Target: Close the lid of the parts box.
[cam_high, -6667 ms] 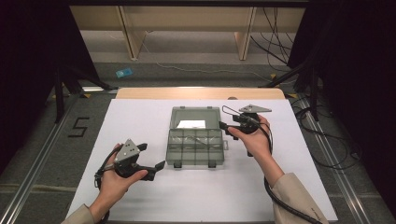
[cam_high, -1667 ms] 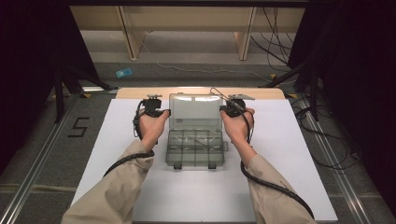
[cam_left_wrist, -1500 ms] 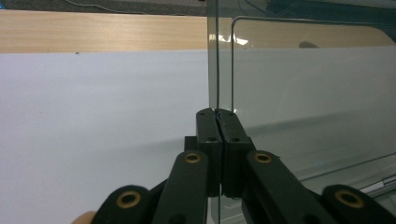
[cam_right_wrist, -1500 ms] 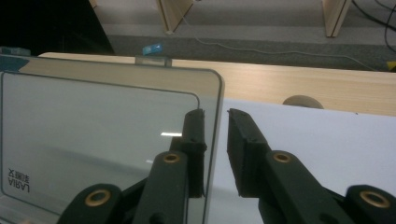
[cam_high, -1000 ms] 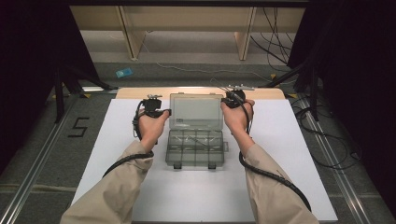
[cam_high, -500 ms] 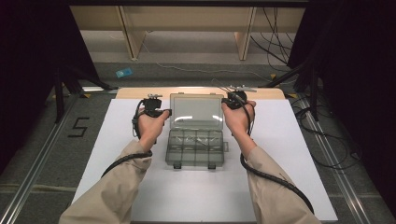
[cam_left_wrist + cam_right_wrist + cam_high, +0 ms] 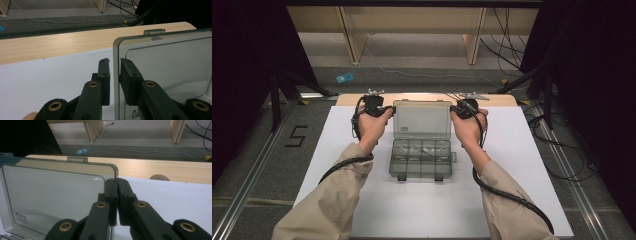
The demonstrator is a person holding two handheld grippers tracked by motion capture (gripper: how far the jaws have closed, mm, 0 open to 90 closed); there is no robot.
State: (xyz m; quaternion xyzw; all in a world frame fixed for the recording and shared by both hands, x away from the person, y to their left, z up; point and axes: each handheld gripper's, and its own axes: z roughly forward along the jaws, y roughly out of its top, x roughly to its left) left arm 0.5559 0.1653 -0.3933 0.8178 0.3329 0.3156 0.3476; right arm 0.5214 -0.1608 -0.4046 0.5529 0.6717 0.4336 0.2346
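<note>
Organizer box (image 7: 420,157), compartments apparently empty, has its raised lid (image 7: 421,119) pinched by left gripper (image 7: 114,65) and right gripper (image 7: 116,183).

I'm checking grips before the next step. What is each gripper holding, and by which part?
Both hold the lid of the clear compartment box: the left gripper straddles its left edge, and the right gripper pinches its right edge near the top corner.

The lid (image 7: 165,72) runs off the left gripper view's right edge — its printed lettering (image 7: 134,115) cut off below.

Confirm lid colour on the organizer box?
Smoky translucent grey lid; clearest in the right gripper view.
</note>
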